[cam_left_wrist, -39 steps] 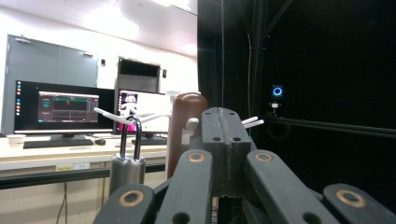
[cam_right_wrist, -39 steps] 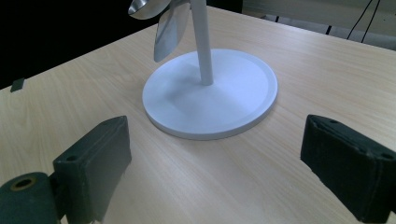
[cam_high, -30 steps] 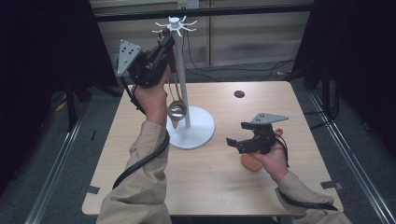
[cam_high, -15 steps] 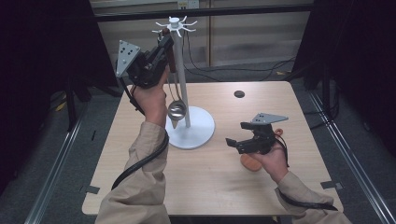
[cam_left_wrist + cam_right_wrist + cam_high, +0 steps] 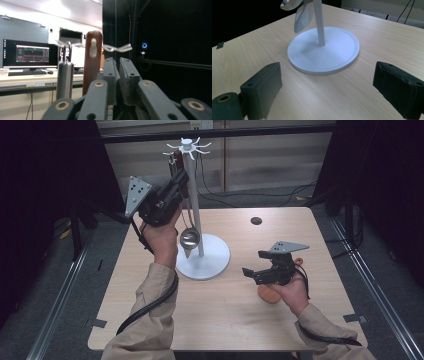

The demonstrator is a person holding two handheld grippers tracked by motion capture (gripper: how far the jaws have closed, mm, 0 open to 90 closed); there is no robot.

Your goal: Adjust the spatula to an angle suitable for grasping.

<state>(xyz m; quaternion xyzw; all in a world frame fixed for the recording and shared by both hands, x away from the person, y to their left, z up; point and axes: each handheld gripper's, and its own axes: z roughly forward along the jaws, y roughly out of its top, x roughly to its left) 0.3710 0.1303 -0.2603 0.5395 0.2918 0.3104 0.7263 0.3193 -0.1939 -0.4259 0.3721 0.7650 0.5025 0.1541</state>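
Two utensils hang from the white hooked stand (image 5: pixel 195 195): a brown-handled steel ladle (image 5: pixel 189 238) at the left tongs' (image 5: pixel 119 75) eleven o'clock; those tongs, just easing apart, nearly closed, empty. Right tongs (image 5: pixel 324 82) gape wide above the wooden surface (image 5: pixel 230 315).

A pale wooden table (image 5: pixel 235 320) sits mid-floor, and around it runs grey flooring (image 5: pixel 65 290) with metal rails (image 5: pixel 60 310) along both sides of the table. Beyond the table's far edge stands a light panelled wall (image 5: pixel 260 160) with cables (image 5: pixel 225 200) trailing at its foot, and black curtains (image 5: pixel 45 170) hang dark to either side of the table. Off past the curtains there's a desk (image 5: pixel 27 78) carrying a lit monitor (image 5: pixel 30 53) and keyboard (image 5: pixel 27 73), bright ceiling light (image 5: pixel 57 7) glaring above it.
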